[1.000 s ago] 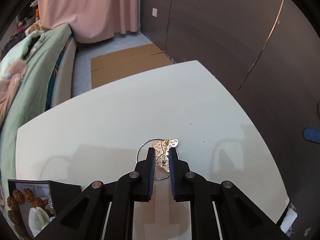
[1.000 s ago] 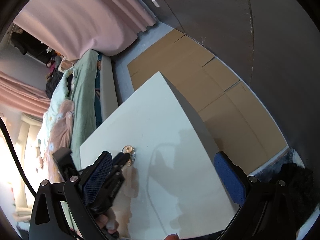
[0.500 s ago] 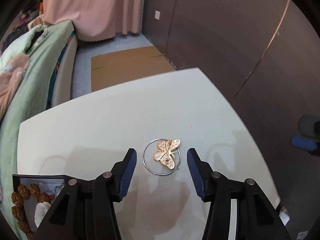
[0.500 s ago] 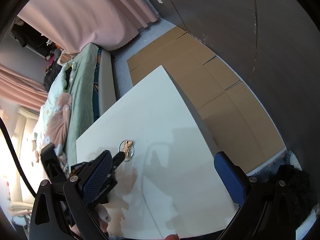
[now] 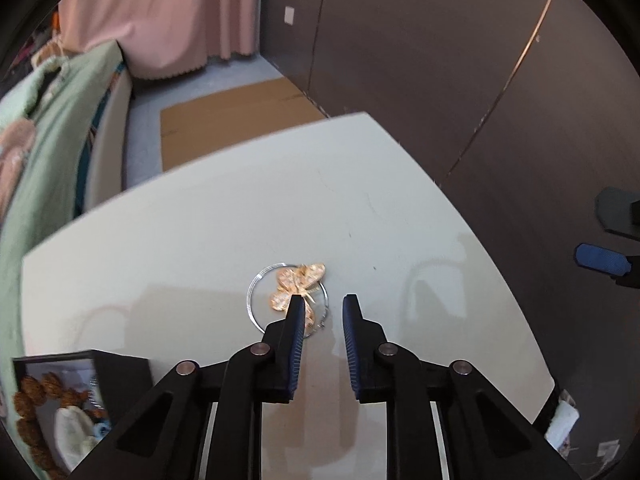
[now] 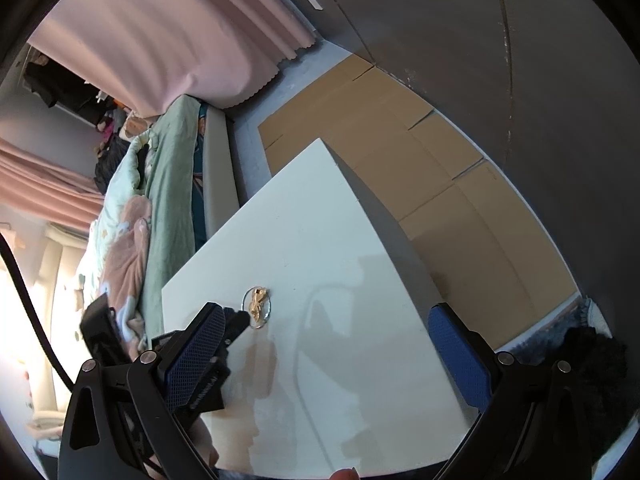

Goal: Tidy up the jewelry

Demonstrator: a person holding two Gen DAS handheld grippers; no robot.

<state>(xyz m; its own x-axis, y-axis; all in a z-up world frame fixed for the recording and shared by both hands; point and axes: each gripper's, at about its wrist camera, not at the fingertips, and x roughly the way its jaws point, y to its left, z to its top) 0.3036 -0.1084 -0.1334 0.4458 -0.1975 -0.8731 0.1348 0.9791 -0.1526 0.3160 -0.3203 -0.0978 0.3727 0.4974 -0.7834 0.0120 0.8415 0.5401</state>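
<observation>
A gold butterfly brooch [image 5: 297,286] lies on a thin silver hoop [image 5: 256,284] on the white table [image 5: 200,248]. My left gripper [image 5: 323,308] is open and empty, low over the table; its left finger tip covers the brooch's near edge and the gap lies just right of the brooch. The brooch [image 6: 258,302] and hoop also show in the right wrist view, with the left gripper's fingers [image 6: 236,322] beside them. My right gripper [image 6: 326,336] is wide open and empty, held high above the table's right part.
A black jewelry box [image 5: 60,408] with brown beads and a white piece stands at the table's near left corner. A bed with green bedding [image 5: 36,152] lies left of the table. Cardboard [image 5: 224,120] covers the floor beyond; a dark wall stands at right.
My left gripper was shut on the brooch, opened wide and let it go, and has now narrowed and shifted right of the brooch. The right gripper stayed open above.
</observation>
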